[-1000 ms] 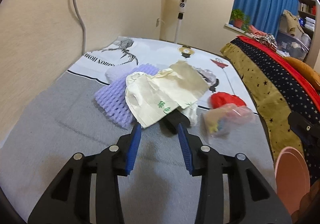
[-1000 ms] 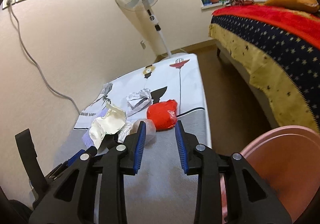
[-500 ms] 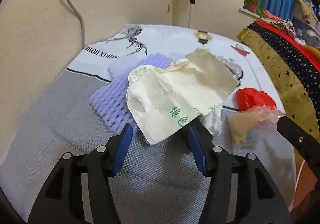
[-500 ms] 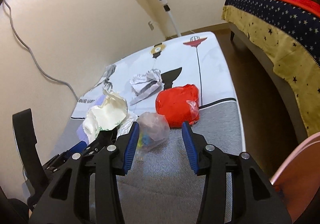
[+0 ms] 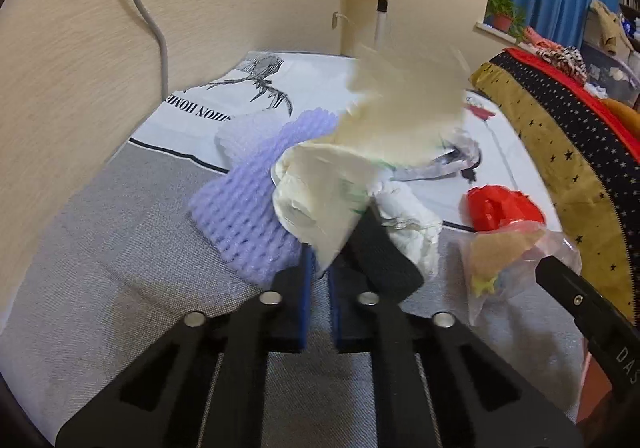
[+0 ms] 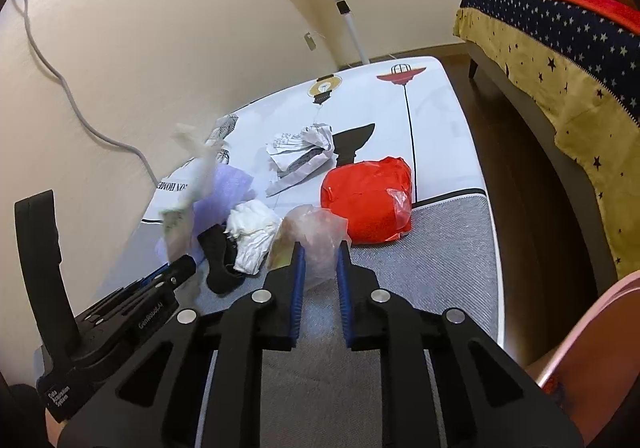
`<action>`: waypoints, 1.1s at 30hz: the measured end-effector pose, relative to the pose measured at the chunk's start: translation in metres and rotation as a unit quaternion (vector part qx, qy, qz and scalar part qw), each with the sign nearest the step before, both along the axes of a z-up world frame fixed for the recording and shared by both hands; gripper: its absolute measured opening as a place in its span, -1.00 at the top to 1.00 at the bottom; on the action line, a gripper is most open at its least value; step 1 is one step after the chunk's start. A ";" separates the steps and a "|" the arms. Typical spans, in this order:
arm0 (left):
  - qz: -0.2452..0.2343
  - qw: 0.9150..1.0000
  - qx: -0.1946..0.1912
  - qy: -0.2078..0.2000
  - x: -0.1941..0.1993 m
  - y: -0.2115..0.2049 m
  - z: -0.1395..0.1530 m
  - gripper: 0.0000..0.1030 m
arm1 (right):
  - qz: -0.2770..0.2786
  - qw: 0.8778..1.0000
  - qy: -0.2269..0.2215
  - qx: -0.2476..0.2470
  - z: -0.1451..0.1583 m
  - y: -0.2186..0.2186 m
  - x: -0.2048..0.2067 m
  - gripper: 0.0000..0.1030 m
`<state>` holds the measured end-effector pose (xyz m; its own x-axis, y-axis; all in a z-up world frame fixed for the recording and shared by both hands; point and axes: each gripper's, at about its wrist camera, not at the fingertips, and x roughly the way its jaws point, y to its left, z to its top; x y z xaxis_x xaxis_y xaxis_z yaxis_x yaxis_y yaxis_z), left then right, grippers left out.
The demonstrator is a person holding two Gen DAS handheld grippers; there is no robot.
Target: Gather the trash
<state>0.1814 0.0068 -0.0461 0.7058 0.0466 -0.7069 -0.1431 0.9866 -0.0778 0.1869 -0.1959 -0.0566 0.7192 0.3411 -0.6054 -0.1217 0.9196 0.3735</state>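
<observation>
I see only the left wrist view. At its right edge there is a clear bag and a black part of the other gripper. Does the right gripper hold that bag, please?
Observer: Yes. In the right wrist view the fingers of the right gripper have just been closing, and they press the clear bag from both sides.
Operator: Thank you. The cream paper hides much in my view. What lies behind it?
Observer: A crumpled printed paper, beside the red bag and farther from the grippers.
Operator: How does the cream paper look from the side?
Observer: The left gripper has just been closing on the cream paper, which stands up, blurred, in front of the purple foam net.
</observation>
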 end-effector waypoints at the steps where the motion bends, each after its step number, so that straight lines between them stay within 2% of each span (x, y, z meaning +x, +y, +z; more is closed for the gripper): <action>1: -0.004 1.000 -0.004 -0.003 -0.002 0.000 0.002 0.95 | 0.000 1.000 -0.001 -0.002 0.002 0.000 -0.002 0.70; 10: -0.029 0.999 -0.025 -0.037 -0.034 -0.001 0.029 0.96 | 0.001 0.999 -0.026 -0.027 0.030 -0.001 -0.040 0.70; 21: -0.057 0.996 -0.051 -0.047 -0.077 -0.001 0.048 0.96 | -0.025 0.997 -0.054 -0.054 0.065 -0.018 -0.096 0.70; 33: -0.097 0.992 -0.040 -0.067 -0.129 -0.017 0.069 0.97 | -0.050 0.992 -0.086 -0.079 0.097 -0.041 -0.161 0.70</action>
<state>0.0528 -0.0101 0.0234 0.7843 -0.1521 -0.6015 0.0668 0.9845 -0.1619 0.0259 -0.2370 0.0401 0.8417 0.1742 -0.5112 -0.0767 0.9755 0.2062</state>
